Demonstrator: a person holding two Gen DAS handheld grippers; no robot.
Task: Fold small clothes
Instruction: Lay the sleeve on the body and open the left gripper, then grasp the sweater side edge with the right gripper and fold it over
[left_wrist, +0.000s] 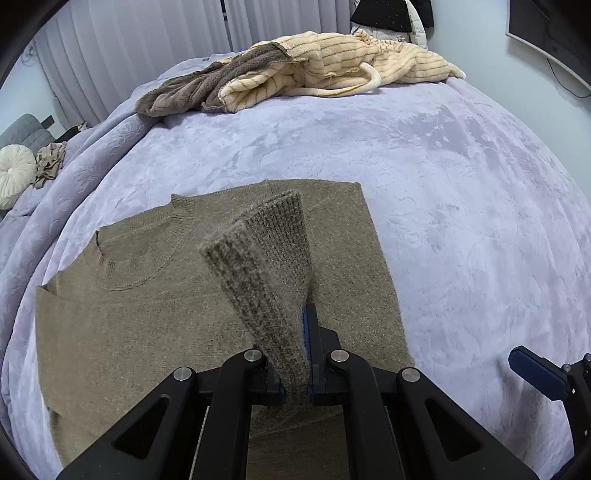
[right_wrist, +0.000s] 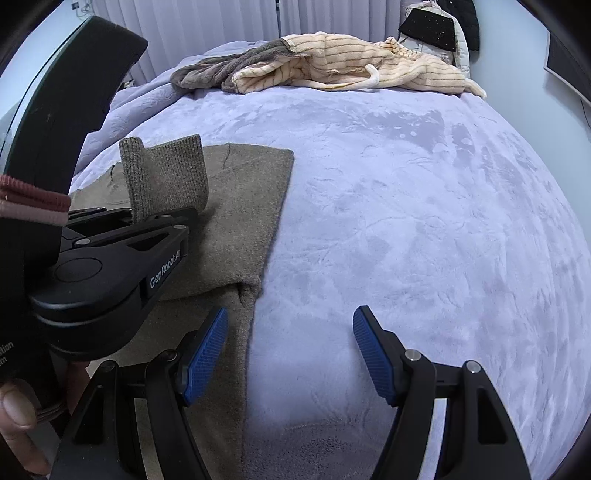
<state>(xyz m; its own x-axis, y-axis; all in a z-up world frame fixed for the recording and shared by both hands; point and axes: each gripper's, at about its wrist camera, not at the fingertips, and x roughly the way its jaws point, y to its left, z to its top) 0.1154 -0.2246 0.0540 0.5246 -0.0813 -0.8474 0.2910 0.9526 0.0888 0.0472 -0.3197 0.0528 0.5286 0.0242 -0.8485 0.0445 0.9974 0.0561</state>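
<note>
A brown knit sweater (left_wrist: 147, 302) lies flat on the lavender bed cover (left_wrist: 443, 206), neckline to the left. My left gripper (left_wrist: 297, 384) is shut on the sweater's ribbed sleeve cuff (left_wrist: 266, 258), which stands up above the body. In the right wrist view the left gripper (right_wrist: 122, 236) holds the cuff (right_wrist: 166, 173) over the sweater (right_wrist: 236, 221). My right gripper (right_wrist: 290, 350) is open and empty, low over the bed cover beside the sweater's right edge; one of its blue pads (left_wrist: 535, 373) shows at the right in the left wrist view.
A heap of cream striped and brown fleece clothes (left_wrist: 303, 70) lies at the far side of the bed, also in the right wrist view (right_wrist: 325, 66). Cushions (left_wrist: 14, 173) sit at the far left. Curtains (left_wrist: 147, 44) hang behind.
</note>
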